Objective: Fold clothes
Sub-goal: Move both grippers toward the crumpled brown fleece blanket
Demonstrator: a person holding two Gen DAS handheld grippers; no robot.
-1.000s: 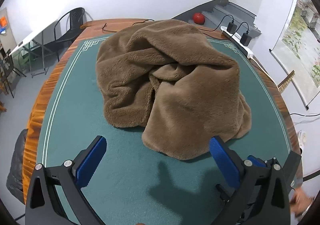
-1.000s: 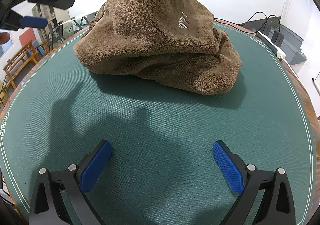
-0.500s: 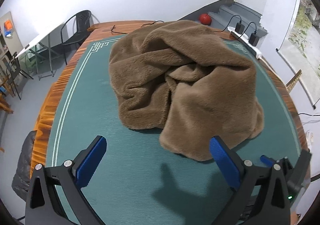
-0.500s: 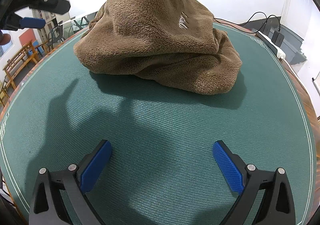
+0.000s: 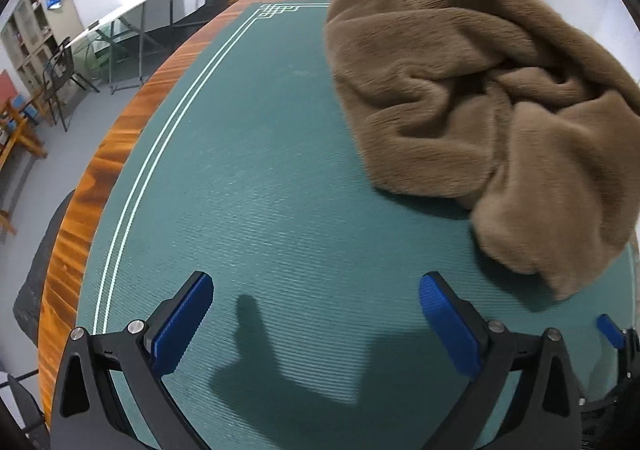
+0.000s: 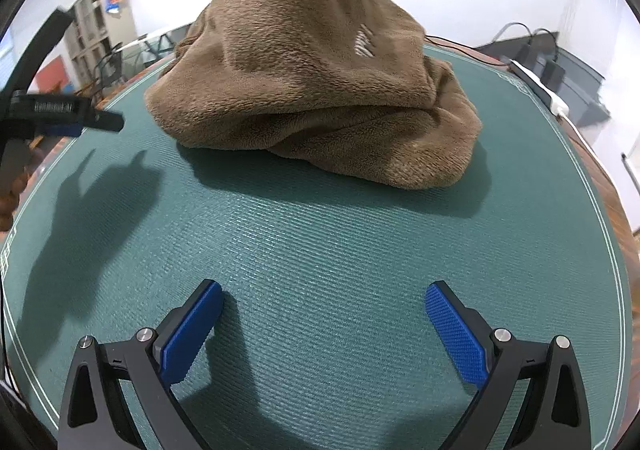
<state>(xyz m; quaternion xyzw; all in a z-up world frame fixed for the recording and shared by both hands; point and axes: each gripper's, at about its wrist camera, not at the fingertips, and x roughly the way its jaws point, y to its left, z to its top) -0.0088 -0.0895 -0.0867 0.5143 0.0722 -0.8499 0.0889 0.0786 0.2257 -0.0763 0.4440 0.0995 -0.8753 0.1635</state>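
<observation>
The thick brown fleece garment (image 6: 312,89) is lying heaped on the green-matted bench (image 6: 340,250), looking soft, bulky and floppy; its near hem seems the best hold. Both the left claw (image 5: 316,322) and right claw (image 6: 324,330) are hanging released. Since a second ago, the left one is swinging leftward.

A brown fleece garment (image 6: 312,89) sits heaped in a crumpled mound on the green mat (image 6: 340,250), toward the far edge of the table, a pale embroidered mark showing on its upper side. The right gripper (image 6: 324,314) hovers low over bare mat near the near edge, blue pads spread wide, nothing between them. The left gripper (image 6: 60,117) pokes in by the left edge.
</observation>
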